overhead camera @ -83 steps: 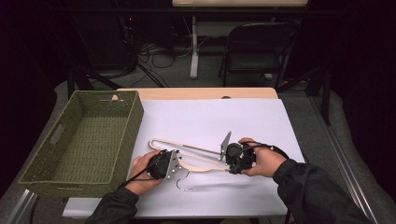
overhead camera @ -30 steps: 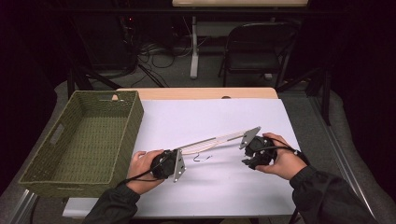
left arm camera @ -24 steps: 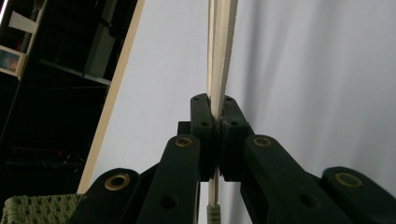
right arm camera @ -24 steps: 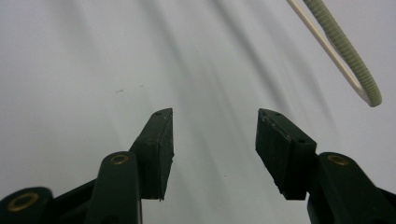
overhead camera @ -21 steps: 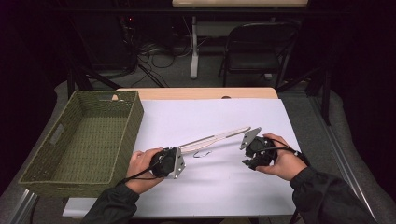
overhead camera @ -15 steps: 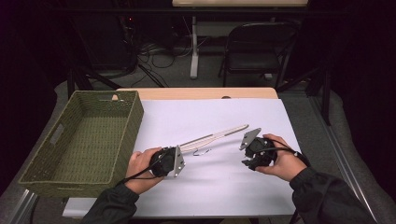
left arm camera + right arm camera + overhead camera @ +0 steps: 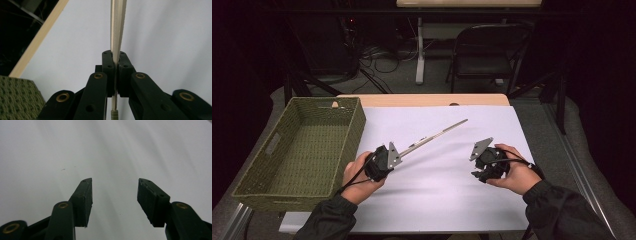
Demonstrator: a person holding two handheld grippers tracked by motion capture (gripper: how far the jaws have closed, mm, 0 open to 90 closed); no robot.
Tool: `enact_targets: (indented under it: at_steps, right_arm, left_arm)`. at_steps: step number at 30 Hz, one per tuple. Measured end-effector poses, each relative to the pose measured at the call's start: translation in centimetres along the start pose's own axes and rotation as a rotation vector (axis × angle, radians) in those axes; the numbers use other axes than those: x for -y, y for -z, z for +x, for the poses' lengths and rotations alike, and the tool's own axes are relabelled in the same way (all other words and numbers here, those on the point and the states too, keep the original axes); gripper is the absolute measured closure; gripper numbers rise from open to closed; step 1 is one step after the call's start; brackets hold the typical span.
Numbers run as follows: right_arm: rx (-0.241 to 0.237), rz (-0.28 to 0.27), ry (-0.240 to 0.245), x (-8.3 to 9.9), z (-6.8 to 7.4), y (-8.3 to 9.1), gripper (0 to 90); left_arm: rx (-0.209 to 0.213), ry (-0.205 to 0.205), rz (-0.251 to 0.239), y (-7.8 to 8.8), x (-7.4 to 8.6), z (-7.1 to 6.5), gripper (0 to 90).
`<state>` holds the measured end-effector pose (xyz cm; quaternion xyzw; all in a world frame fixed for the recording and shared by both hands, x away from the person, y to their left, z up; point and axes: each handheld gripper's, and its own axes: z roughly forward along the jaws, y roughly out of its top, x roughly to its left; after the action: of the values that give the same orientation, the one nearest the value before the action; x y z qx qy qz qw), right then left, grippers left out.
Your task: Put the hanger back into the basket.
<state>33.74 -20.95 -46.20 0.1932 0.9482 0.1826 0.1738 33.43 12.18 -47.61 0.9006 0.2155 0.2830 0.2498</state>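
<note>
A pale wooden clothes hanger (image 7: pixel 437 134) shows edge-on as a thin bar slanting up and to the right above the white sheet. My left gripper (image 7: pixel 393 154) is shut on its near end. In the left gripper view the black pads (image 7: pixel 110 65) pinch the thin wood (image 7: pixel 117 30), with a bit of metal wire below them. My right gripper (image 7: pixel 478 172) sits to the right, apart from the hanger's free end. Its jaws stand open over bare white sheet (image 7: pixel 115 183), with nothing between them.
A green woven basket (image 7: pixel 357 125) stands on the table's left side, and its corner (image 7: pixel 17 100) appears in the left gripper view. A white sheet (image 7: pixel 442 200) covers the wooden table (image 7: pixel 422 99). A folding chair (image 7: pixel 487 55) and cables lie beyond the far edge.
Both grippers held the hanger at first, then the right one came off it. The left hand has since lifted the hanger, and its free end swung up and away from the right gripper.
</note>
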Motion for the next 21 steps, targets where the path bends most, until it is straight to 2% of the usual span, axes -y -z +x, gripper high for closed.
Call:
enact_targets:
  at_steps: [6, 14, 21]
  right_arm:
    - [-0.001, 0.001, -0.01, 0.0, 0.1, 0.0, 45.5]
    - [-0.002, 0.0, -0.008, 0.0, 0.2, -0.1, 45.1]
    - [-0.004, -0.003, -0.012, 0.2, 0.2, -0.2, 45.0]
  left_arm:
    - [0.027, 0.108, 0.009, 0.2, 0.3, 1.3, 87.3]
    - [0.041, 0.176, 0.018, 0.5, 0.6, 2.2, 87.3]
    - [0.057, 0.223, 0.02, 1.6, 0.1, 2.5, 87.3]
